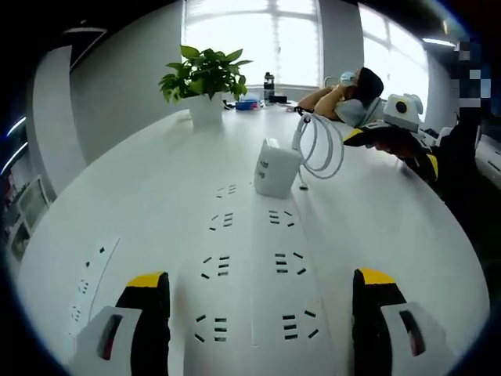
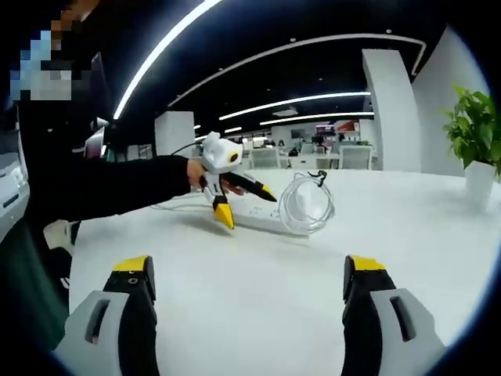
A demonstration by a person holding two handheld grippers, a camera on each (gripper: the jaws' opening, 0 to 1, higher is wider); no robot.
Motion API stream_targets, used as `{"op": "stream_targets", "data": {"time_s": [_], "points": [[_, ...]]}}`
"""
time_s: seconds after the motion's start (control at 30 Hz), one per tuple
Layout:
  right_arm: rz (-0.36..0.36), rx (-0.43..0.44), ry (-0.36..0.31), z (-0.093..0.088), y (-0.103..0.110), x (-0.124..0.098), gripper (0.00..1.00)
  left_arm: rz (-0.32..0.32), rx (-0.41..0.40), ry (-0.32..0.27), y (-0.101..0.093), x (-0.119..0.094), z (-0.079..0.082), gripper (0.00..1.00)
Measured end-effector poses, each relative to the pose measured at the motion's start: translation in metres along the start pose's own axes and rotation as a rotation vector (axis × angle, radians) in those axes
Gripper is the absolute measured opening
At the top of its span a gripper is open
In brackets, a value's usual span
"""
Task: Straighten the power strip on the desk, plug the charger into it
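Straddling the power strip (image 1: 250, 258) with jaws wide apart, the left gripper (image 1: 262, 301) grips nothing; the charger (image 1: 275, 167) rests on the strip's far end, while the right gripper (image 2: 246, 294) hovers open over the tabletop (image 2: 407, 227).

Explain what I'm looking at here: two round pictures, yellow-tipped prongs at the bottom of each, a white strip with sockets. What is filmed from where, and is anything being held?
No robot: a person holds a two-jaw gripper in each hand, each carrying a fisheye camera looking along its own jaws.

In the left gripper view, the left gripper hangs open just above the power strip on the white desk. A white charger sits at the strip's far end, its coiled cable beside it. The right gripper comes in from the right. A potted plant stands further back.

The right gripper view looks across the desk from the other side: its own jaws are open and empty, with the left gripper over the strip beside the cable coil. Nothing is held.
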State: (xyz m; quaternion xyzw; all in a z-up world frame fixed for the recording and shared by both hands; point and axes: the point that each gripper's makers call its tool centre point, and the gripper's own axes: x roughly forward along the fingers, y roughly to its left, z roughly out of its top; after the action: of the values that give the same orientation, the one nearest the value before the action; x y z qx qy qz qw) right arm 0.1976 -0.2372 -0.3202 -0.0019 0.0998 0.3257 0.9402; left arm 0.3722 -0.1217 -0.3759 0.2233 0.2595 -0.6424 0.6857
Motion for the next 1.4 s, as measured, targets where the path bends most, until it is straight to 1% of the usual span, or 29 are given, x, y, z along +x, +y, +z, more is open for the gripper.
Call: {"op": "stream_targets", "data": {"time_s": [0.17, 0.33, 0.4, 0.5, 0.93, 0.97, 1.03, 1.4], "points": [[-0.005, -0.017, 0.008, -0.002, 0.000, 0.001, 1.00, 0.000, -0.001, 0.003, 0.003, 0.001, 0.000, 0.99], [-0.009, -0.032, 0.011, 0.000, 0.002, 0.001, 1.00, -0.004, 0.004, 0.012, 0.004, 0.002, -0.001, 0.99], [-0.010, -0.029, 0.015, 0.000, 0.001, 0.001, 1.00, -0.006, 0.015, 0.024, 0.007, 0.001, -0.001, 0.99], [-0.013, -0.031, 0.015, -0.001, 0.001, 0.001, 1.00, -0.023, 0.010, 0.023, 0.006, 0.001, 0.000, 0.99], [-0.016, -0.022, 0.030, -0.007, 0.000, -0.001, 1.00, -0.014, -0.003, 0.030, 0.011, 0.008, -0.003, 0.99], [-0.017, -0.024, 0.030, -0.007, 0.000, -0.001, 1.00, -0.017, -0.003, 0.032, 0.011, 0.010, -0.003, 0.99], [-0.013, -0.022, 0.031, -0.008, 0.001, 0.000, 1.00, -0.022, 0.006, 0.038, 0.010, 0.012, -0.004, 0.95], [-0.010, -0.018, 0.026, -0.007, 0.001, -0.002, 1.00, -0.027, -0.002, 0.015, 0.009, 0.009, -0.003, 0.92]]}}
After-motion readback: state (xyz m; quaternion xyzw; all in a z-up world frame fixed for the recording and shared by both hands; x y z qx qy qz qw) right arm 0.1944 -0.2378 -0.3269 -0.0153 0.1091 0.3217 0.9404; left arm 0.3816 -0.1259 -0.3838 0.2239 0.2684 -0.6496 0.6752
